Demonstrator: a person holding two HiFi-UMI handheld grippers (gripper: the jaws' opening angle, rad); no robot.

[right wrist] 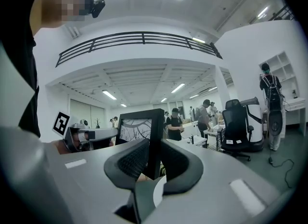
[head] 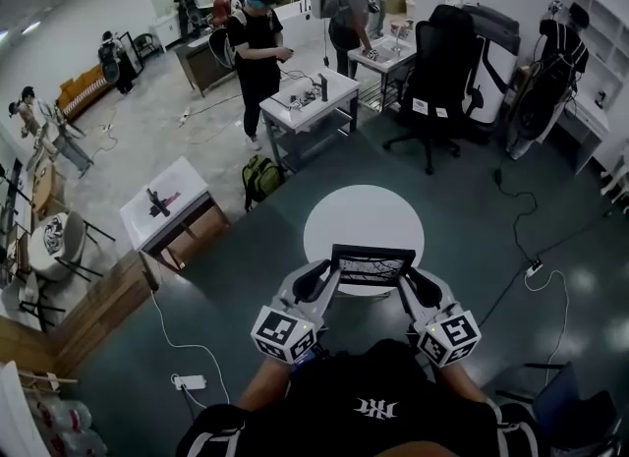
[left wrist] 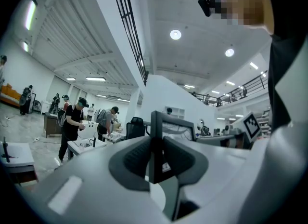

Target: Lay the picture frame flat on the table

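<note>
behind picture frame (head: 372,268), part of table (head: 364,211)

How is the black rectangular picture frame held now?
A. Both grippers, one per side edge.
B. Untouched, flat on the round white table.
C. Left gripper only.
A: the left gripper and right gripper each clamp a side edge of the black rectangular picture frame.

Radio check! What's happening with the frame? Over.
Left gripper and right gripper shut on frame sides. Frame not flat yet. Nothing on table below.
</note>
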